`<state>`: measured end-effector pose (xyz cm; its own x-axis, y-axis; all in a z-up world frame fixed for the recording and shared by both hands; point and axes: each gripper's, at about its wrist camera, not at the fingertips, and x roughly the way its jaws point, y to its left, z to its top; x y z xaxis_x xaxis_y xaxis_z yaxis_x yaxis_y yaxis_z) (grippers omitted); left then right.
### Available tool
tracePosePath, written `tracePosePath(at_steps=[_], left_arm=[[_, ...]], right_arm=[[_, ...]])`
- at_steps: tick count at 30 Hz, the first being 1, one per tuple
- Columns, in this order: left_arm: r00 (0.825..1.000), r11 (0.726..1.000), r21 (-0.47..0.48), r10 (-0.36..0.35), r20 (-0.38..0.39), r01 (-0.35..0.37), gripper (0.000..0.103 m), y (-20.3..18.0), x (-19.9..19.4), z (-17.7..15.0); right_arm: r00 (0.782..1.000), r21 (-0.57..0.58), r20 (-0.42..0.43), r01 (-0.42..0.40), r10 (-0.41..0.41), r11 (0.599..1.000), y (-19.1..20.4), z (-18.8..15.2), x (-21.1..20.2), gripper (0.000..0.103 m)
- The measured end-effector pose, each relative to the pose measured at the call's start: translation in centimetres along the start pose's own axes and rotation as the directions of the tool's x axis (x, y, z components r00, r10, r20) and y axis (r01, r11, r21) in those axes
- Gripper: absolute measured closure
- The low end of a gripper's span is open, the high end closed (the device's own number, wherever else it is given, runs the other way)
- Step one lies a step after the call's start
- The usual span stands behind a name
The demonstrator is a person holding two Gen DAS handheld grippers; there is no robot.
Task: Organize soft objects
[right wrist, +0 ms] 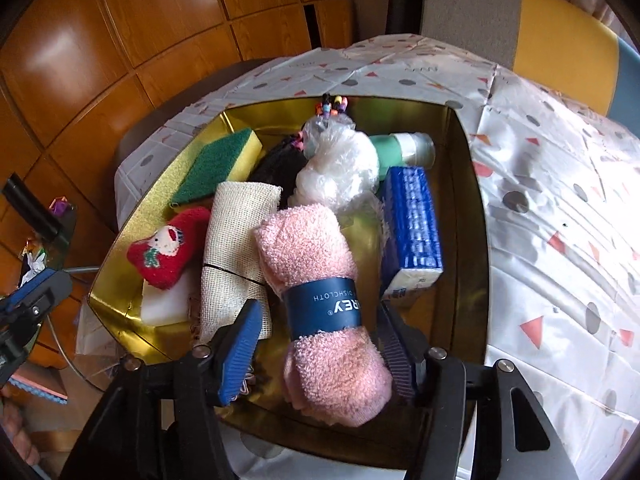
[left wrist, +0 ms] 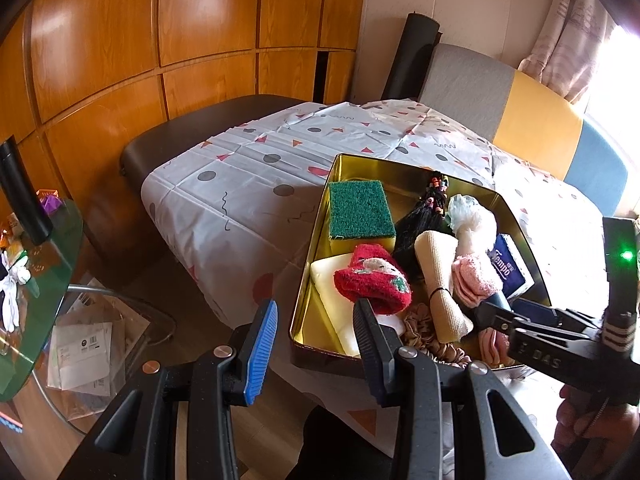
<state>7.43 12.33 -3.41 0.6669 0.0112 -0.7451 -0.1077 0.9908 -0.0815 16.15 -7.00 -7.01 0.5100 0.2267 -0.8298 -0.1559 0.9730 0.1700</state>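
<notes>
While the right gripper (right wrist: 316, 354) stands open around the pink dishcloth (right wrist: 316, 280), the cloth already lies inside the tin (right wrist: 468, 208) beside the tissue pack (right wrist: 412, 224); sponge (right wrist: 216, 164) and red sock (right wrist: 166, 252) are also inside; the left gripper (left wrist: 316, 344) waits open and empty at the tin's near-left corner; little seems left.

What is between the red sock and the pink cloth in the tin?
A rolled cream mesh cloth lies between the red sock and the pink cloth, clearest in the right wrist view.

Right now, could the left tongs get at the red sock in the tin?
Probably yes. The left tongs hover open at the gold tin's near rim, and the red sock lies on top just ahead, nothing covering it.
</notes>
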Motion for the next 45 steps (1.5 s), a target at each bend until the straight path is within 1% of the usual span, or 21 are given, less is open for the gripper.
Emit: tracePosePath(at_steps=[3, 4, 5, 6, 12, 15, 17, 23, 24, 27, 28, 30, 31, 32, 33, 37, 39, 45], left_arm=[[1.0, 1.0, 0.001, -0.005, -0.004, 0.005, 0.064, -0.1, 0.0, 0.0], [1.0, 1.0, 0.003, -0.006, -0.003, 0.006, 0.064, -0.1, 0.0, 0.0], [1.0, 1.0, 0.005, -0.005, -0.001, 0.005, 0.064, -0.2, -0.1, 0.0], [1.0, 1.0, 0.006, -0.003, 0.003, 0.003, 0.064, -0.2, -0.1, 0.0], [1.0, 1.0, 0.011, 0.006, 0.029, -0.006, 0.064, -0.4, -0.9, 0.6], [0.999, 1.0, 0.018, 0.006, 0.051, -0.007, 0.064, -0.7, -1.5, 0.7], [0.998, 1.0, 0.021, 0.004, 0.057, -0.006, 0.064, -0.9, -1.8, 0.8], [0.998, 1.0, 0.026, 0.007, 0.063, -0.008, 0.064, -1.4, -2.3, 0.6], [0.998, 1.0, 0.028, 0.008, 0.068, -0.01, 0.064, -1.5, -2.4, 0.6], [0.996, 0.999, 0.033, 0.017, 0.088, -0.02, 0.064, -1.8, -3.0, 0.4], [0.995, 0.999, 0.033, 0.019, 0.096, -0.022, 0.064, -1.9, -3.2, 0.4], [0.992, 0.999, 0.029, 0.03, 0.124, -0.034, 0.064, -2.1, -3.8, 0.2], [0.99, 0.999, 0.032, 0.035, 0.14, -0.04, 0.064, -2.2, -4.1, 0.1], [0.987, 0.998, 0.036, 0.038, 0.156, -0.045, 0.064, -2.4, -4.5, 0.1], [0.985, 0.998, 0.036, 0.043, 0.169, -0.05, 0.064, -2.5, -4.8, 0.1], [0.977, 0.998, 0.032, 0.051, 0.209, -0.059, 0.064, -2.6, -5.9, 0.1], [0.973, 0.997, 0.03, 0.059, 0.221, -0.067, 0.064, -2.6, -6.2, 0.2], [0.971, 0.997, 0.02, 0.068, 0.229, -0.074, 0.064, -2.3, -6.6, 0.3]], right_arm=[[1.0, 0.001, 0.006, -0.005, 0.005, 1.0, 0.1, 0.1, 0.0, 0.043], [1.0, -0.006, 0.005, -0.001, 0.001, 1.0, 0.2, 0.1, 0.0, 0.049], [1.0, -0.015, 0.002, 0.0, 0.0, 1.0, 0.3, 0.2, 0.2, 0.065], [1.0, -0.017, -0.007, 0.005, -0.005, 1.0, 0.5, 0.4, 0.4, 0.068], [1.0, -0.048, -0.009, 0.017, -0.017, 0.999, 1.5, 0.7, 1.1, 0.069], [1.0, -0.035, -0.003, 0.016, -0.016, 0.999, 1.6, 0.6, 0.7, 0.063], [1.0, -0.033, 0.01, 0.008, -0.008, 0.999, 1.6, 0.3, 0.2, 0.05], [0.997, -0.046, 0.07, 0.035, -0.032, 0.998, 1.8, -0.6, -1.6, 0.039], [0.996, -0.047, 0.081, 0.044, -0.04, 0.998, 1.9, -0.8, -1.9, 0.038], [0.992, -0.04, 0.113, 0.065, -0.06, 0.997, 1.9, -1.4, -3.0, 0.032], [0.989, -0.037, 0.129, 0.08, -0.075, 0.996, 1.9, -1.8, -3.5, 0.029], [0.978, -0.028, 0.178, 0.119, -0.112, 0.992, 2.1, -2.3, -4.5, 0.029], [0.969, -0.019, 0.21, 0.138, -0.131, 0.99, 2.2, -2.7, -5.2, 0.026], [0.96, -0.01, 0.238, 0.155, -0.148, 0.988, 2.3, -3.0, -5.9, 0.02], [0.951, -0.002, 0.262, 0.169, -0.163, 0.986, 2.4, -3.4, -6.5, 0.019], [0.923, 0.004, 0.332, 0.204, -0.193, 0.979, 3.0, -3.9, -8.4, 0.018], [0.913, 0.003, 0.356, 0.211, -0.199, 0.977, 3.2, -4.0, -9.0, 0.018], [0.903, -0.006, 0.381, 0.217, -0.198, 0.976, 3.7, -4.2, -10.1, 0.018]])
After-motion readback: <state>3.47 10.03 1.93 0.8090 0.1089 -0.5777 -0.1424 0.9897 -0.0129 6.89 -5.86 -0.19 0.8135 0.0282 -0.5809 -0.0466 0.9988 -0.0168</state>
